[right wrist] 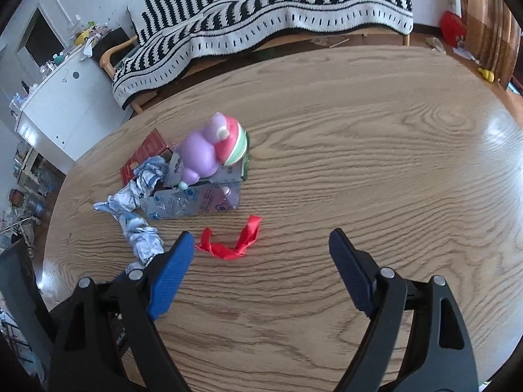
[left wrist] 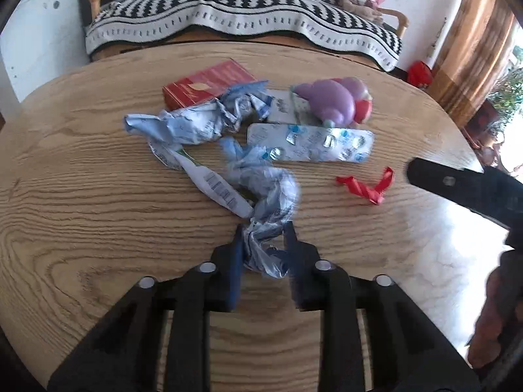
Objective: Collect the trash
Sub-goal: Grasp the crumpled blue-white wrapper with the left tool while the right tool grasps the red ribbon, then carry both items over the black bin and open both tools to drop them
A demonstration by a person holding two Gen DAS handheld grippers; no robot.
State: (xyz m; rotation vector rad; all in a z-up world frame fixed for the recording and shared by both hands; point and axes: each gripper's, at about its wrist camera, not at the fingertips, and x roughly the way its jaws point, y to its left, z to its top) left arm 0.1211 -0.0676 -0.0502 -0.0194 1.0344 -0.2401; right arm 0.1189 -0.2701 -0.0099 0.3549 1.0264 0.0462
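Observation:
A crumpled blue-and-white paper wrapper lies on the round wooden table. My left gripper is shut on its near end. Behind it lie more crumpled paper, a silver blister pack, a red box and a purple toy. A red ribbon scrap lies to the right. My right gripper is open and empty, just short of the ribbon. The wrapper lies left of its left finger.
A sofa with a black-and-white striped blanket stands behind the table. A white cabinet is at the far left. The right gripper's finger reaches into the left wrist view from the right.

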